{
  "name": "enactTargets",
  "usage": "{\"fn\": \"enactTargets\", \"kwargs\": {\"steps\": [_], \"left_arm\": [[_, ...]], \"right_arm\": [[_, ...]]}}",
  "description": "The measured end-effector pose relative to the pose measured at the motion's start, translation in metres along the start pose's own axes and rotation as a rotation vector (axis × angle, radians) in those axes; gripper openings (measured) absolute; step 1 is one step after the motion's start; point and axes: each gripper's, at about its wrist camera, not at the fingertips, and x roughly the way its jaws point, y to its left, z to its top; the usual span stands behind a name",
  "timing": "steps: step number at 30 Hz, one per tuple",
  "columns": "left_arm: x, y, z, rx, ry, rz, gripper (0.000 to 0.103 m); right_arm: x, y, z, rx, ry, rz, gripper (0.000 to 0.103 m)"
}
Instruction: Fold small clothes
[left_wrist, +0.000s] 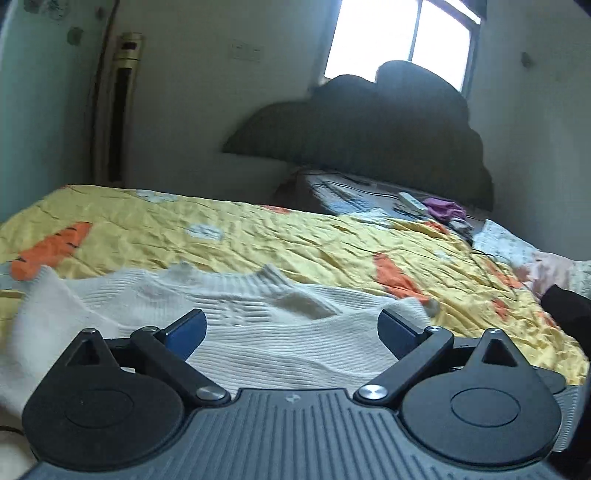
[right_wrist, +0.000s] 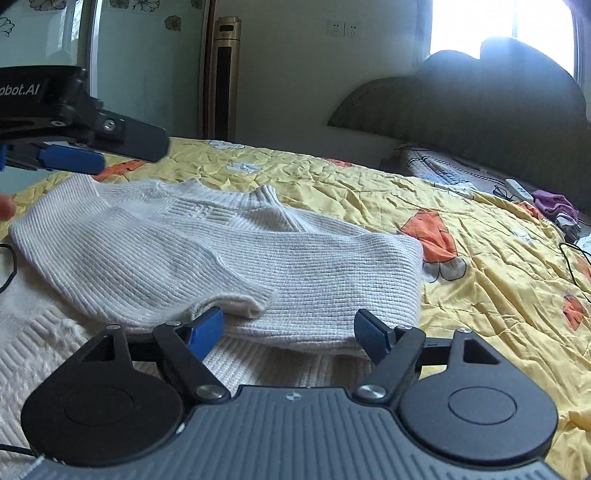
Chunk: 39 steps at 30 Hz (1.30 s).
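Observation:
A white ribbed knit sweater (right_wrist: 229, 251) lies on the yellow bedspread (right_wrist: 461, 258), both sleeves folded across its body. It also shows in the left wrist view (left_wrist: 258, 332). My right gripper (right_wrist: 290, 326) is open and empty, low over the sweater's near folded edge. My left gripper (left_wrist: 291, 325) is open and empty, held above the sweater. It also shows from the side at the upper left of the right wrist view (right_wrist: 74, 158), above the sweater's far shoulder.
A dark padded headboard (right_wrist: 480, 103) stands at the back right. A remote (right_wrist: 519, 190) and a purple cloth (right_wrist: 554, 205) lie near the pillow end. A black cable (right_wrist: 574, 258) runs over the bedspread's right side. A gold tower fan (right_wrist: 221, 77) stands by the wall.

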Motion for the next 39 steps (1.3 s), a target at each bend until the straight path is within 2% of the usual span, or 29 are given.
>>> {"fn": "enactTargets", "kwargs": {"steps": [2, 6, 8, 10, 13, 16, 20, 21, 23, 28, 29, 30, 31, 32, 33, 34, 35, 36, 39], "left_arm": [[-0.011, 0.022, -0.004, -0.046, -0.019, 0.071, 0.100], [-0.023, 0.062, -0.026, -0.146, -0.028, 0.215, 0.100], [-0.025, 0.074, -0.037, -0.150, -0.007, 0.267, 0.100], [-0.027, 0.084, -0.047, -0.152, 0.021, 0.282, 0.100], [-0.032, 0.094, -0.055, -0.168, 0.055, 0.246, 0.100], [-0.032, 0.104, -0.059, -0.222, 0.100, 0.152, 0.100], [-0.015, 0.123, -0.063, -0.391, 0.185, 0.032, 0.100], [-0.009, 0.129, -0.064, -0.445, 0.203, 0.003, 0.100], [-0.003, 0.138, -0.064, -0.523, 0.203, -0.014, 0.100], [0.008, 0.160, -0.059, -0.707, 0.182, -0.037, 0.100], [0.009, 0.163, -0.059, -0.739, 0.173, -0.039, 0.099], [0.009, 0.166, -0.058, -0.764, 0.161, -0.041, 0.099], [0.010, 0.167, -0.057, -0.771, 0.147, -0.035, 0.097], [0.010, 0.166, -0.056, -0.762, 0.135, -0.016, 0.082], [0.011, 0.165, -0.052, -0.734, 0.131, 0.015, 0.056], [0.013, 0.162, -0.050, -0.701, 0.135, 0.040, 0.045], [0.015, 0.159, -0.049, -0.675, 0.138, 0.060, 0.030], [0.016, 0.157, -0.047, -0.655, 0.133, 0.076, 0.020], [0.016, 0.151, -0.038, -0.589, 0.089, 0.107, 0.014]], "right_arm": [[-0.004, -0.003, 0.001, 0.026, -0.011, 0.020, 0.081], [-0.002, -0.013, 0.010, 0.141, -0.031, 0.140, 0.084], [0.005, -0.017, 0.015, 0.211, -0.021, 0.195, 0.088], [0.013, -0.024, 0.016, 0.301, -0.009, 0.249, 0.091], [0.026, -0.036, 0.012, 0.476, 0.050, 0.329, 0.091], [0.038, -0.046, 0.002, 0.626, 0.096, 0.437, 0.091], [0.051, -0.049, 0.000, 0.702, 0.112, 0.496, 0.091], [0.056, -0.049, 0.001, 0.714, 0.109, 0.513, 0.087], [0.067, -0.050, 0.003, 0.730, 0.107, 0.530, 0.086], [0.076, -0.049, 0.007, 0.699, 0.099, 0.510, 0.066], [0.075, -0.048, 0.008, 0.686, 0.103, 0.491, 0.037], [0.076, -0.049, 0.006, 0.688, 0.117, 0.488, 0.013], [0.076, -0.050, 0.003, 0.704, 0.124, 0.494, 0.011], [0.075, -0.050, 0.002, 0.700, 0.113, 0.501, 0.011], [0.072, -0.048, 0.003, 0.676, 0.102, 0.495, 0.011], [0.069, -0.045, 0.006, 0.645, 0.093, 0.481, 0.011], [0.066, -0.042, 0.011, 0.606, 0.079, 0.468, 0.011], [0.062, -0.039, 0.018, 0.566, 0.060, 0.459, 0.011], [0.052, -0.030, 0.045, 0.423, -0.002, 0.411, 0.011]]}}
